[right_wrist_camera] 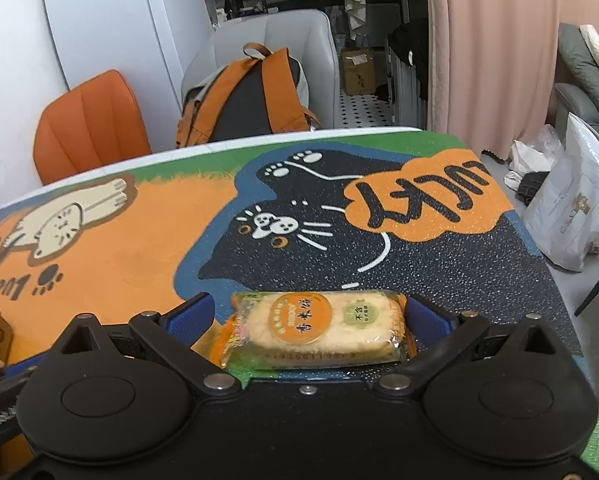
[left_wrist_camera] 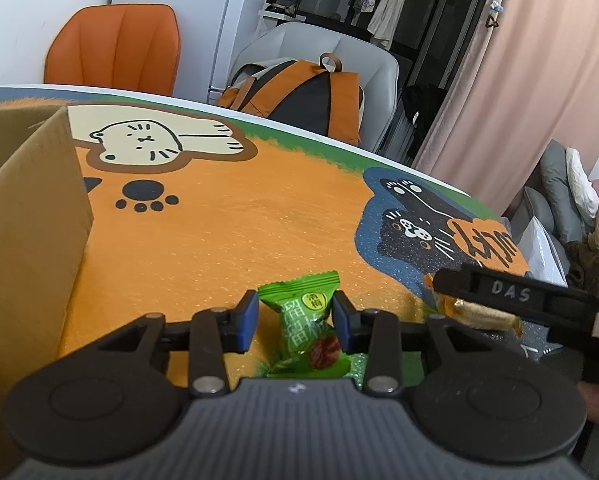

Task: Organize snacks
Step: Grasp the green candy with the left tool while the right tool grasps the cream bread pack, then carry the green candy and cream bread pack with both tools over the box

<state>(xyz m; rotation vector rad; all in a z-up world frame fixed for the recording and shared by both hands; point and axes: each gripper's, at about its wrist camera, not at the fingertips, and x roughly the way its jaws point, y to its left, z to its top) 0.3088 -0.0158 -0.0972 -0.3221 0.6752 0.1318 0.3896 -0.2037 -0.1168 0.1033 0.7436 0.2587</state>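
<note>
Cat-print tabletop, cardboard box at left, chairs behind. Left hand-held gripper angled down, pinching green candy. Right hand-held gripper apparently clamps rice cracker pack above the tabletop.

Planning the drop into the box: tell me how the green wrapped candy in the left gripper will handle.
The green candy is probably light for its size, being small. Its crinkled foil wrapper looks floppy at the twisted ends, so it may swivel between the left gripper's pads. The glossy film seems slippery; it could slide out if the grip loosens.
</note>
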